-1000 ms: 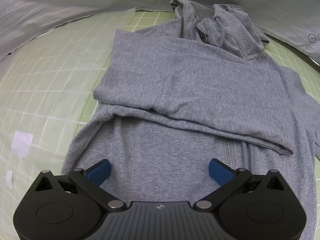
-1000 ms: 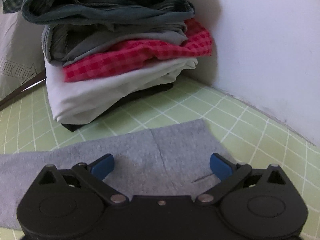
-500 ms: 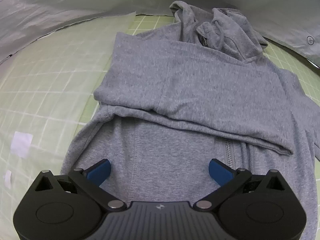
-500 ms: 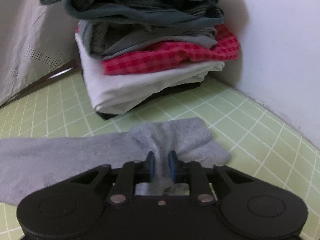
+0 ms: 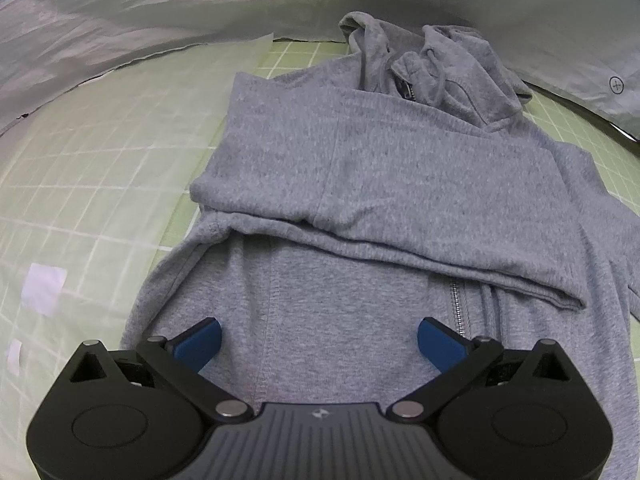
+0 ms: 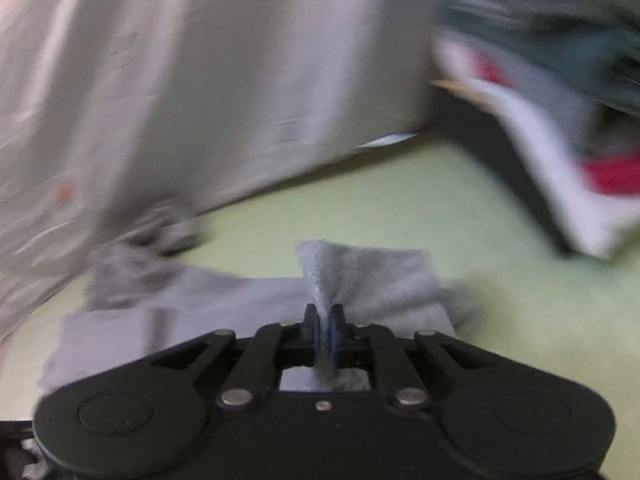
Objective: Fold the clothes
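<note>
A grey zip hoodie lies on the green grid mat, hood at the far end, with one sleeve folded across its chest. My left gripper is open and hovers over the hoodie's lower body, touching nothing. My right gripper is shut on the cuff end of the hoodie's other grey sleeve and holds it lifted off the mat. The right wrist view is blurred by motion.
A stack of folded clothes, white, red and dark green, stands at the right in the right wrist view. Pale plastic sheeting borders the mat's far side. Two white paper scraps lie on the mat at the left.
My right gripper closed on the sleeve cuff, lifted it and swung left, so the clothes stack slid to the right of its view. My left gripper stayed open and edged slightly back.
</note>
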`<state>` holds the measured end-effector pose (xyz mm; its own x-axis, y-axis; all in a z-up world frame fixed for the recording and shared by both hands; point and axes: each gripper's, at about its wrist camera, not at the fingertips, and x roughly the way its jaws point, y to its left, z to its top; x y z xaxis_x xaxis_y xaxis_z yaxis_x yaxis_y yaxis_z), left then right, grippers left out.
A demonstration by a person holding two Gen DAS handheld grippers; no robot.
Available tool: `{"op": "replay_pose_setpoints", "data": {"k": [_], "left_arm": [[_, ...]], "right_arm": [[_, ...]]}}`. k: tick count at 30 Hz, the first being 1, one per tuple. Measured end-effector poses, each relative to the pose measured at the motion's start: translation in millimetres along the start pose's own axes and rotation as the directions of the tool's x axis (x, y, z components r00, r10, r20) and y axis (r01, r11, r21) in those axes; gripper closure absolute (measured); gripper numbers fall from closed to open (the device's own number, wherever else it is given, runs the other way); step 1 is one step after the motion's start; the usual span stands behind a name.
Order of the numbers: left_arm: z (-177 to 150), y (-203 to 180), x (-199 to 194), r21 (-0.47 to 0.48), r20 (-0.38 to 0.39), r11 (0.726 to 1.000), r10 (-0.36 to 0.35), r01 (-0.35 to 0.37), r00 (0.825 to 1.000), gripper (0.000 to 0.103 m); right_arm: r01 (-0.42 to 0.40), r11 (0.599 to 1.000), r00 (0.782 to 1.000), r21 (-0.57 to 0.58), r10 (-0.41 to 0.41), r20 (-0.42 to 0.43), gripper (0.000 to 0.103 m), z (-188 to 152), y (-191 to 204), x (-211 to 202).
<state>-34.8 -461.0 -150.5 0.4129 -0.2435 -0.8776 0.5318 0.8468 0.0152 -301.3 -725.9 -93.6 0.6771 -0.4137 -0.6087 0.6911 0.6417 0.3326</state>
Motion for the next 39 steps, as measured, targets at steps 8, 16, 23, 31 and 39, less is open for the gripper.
{"op": "replay_pose_setpoints", "data": {"k": [8, 16, 23, 31, 39], "left_arm": [[-2, 1, 0, 0.003, 0.013, 1.000, -0.003, 0.003, 1.000, 0.000], [-3, 2, 0, -0.006, 0.023, 1.000, -0.001, 0.002, 1.000, 0.000], [2, -1, -11, -0.069, -0.008, 0.997, 0.019, -0.019, 1.000, 0.000], [23, -50, -57, 0.038, 0.105, 0.983, -0.180, 0.177, 0.978, 0.007], [37, -146, -41, 0.274, -0.045, 0.894, -0.357, 0.356, 0.933, 0.036]], "right_arm": [[-0.166, 0.958, 0.978, -0.235, 0.129, -0.166, 0.073, -21, 103, 38], [0.044, 0.956, 0.999, -0.291, -0.050, -0.012, 0.000, -42, 70, -6], [0.261, 0.954, 0.965, -0.144, -0.262, 0.013, 0.000, -50, -4, -31], [0.417, 0.908, 0.909, -0.036, -0.417, -0.016, 0.000, -64, -58, -36], [0.417, 0.909, 0.908, -0.007, -0.417, -0.033, 0.000, -64, -70, -23]]}}
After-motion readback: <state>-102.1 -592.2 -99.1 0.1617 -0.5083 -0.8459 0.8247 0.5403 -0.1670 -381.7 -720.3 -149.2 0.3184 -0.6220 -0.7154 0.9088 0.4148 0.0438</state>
